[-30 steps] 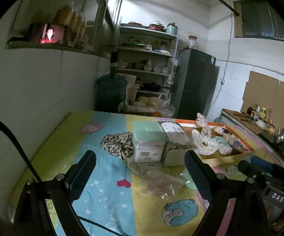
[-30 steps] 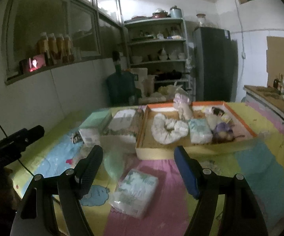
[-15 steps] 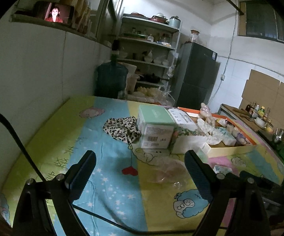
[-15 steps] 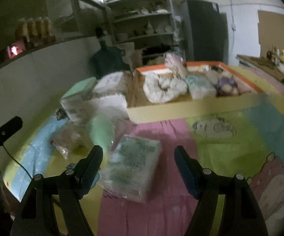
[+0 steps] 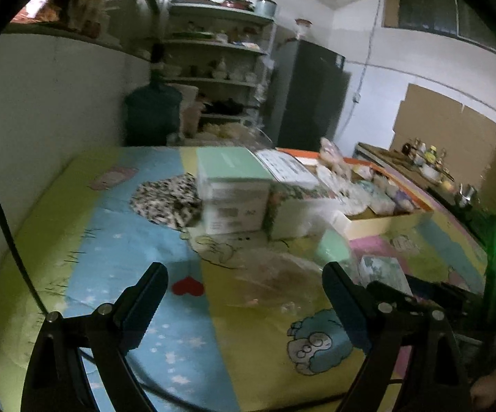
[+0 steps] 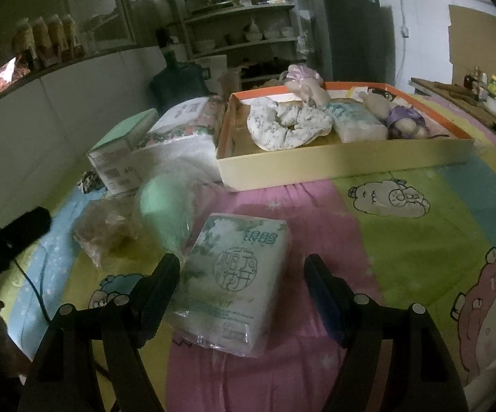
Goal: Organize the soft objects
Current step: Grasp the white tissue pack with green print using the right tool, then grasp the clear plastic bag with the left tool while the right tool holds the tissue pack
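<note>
The right tool (image 6: 239, 283) is spread wide at the bottom of the frame, with the tissue pack (image 6: 236, 283) lying flat on the surface (image 6: 402, 240) between its fingers. The left tool (image 5: 244, 290) is likewise held wide, empty, below a crumpled plastic bag (image 5: 279, 274) at centre frame

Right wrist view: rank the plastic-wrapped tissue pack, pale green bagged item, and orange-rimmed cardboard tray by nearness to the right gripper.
1. Plastic-wrapped tissue pack, between the open right gripper fingers.
2. Pale green bagged item, ahead-left.
3. Orange-rimmed cardboard tray, farthest, ahead-right.
</note>
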Demonstrator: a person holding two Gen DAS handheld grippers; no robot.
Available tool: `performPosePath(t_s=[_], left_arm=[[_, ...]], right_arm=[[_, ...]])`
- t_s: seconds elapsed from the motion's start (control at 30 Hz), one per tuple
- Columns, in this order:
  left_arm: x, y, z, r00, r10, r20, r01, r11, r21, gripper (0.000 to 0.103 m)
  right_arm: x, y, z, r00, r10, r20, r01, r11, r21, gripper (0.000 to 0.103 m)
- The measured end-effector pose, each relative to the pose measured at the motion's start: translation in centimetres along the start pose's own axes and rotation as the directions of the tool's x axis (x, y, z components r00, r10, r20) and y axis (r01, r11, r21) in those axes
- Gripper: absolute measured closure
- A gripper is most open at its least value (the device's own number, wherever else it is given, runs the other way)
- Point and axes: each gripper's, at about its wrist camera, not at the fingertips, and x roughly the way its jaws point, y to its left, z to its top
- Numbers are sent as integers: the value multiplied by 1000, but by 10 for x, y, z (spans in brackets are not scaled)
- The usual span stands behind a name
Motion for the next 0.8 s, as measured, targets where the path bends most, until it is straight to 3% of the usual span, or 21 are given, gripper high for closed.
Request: performPosePath(t_s=[0.17,0.57,0.67,0.73,0.8], left_arm=[[19,-3,1,999,-23,-49,23,1000,5,11],[59,-9,0,982,-59,-177,59,998,-3,13],[62,-8,1,979,-83,-188,80,997,-22,27],[63,-6,1,974,-125,-188,119,992,-42,45],[62,-7,-1,974,-130,-184,124,991,-40,47]], right_arm=[[-1,1,1,1000,1,1,-1,1000,-23,51],[1,-6,1,999,48,4,-48,999,9,51],[1,-6,1,999,49,5,-49,999,8,51],[1,-6,1,999,52,5,-52,999,10,51],[1,-7,1,998,55,6,-55,998,10,51]])
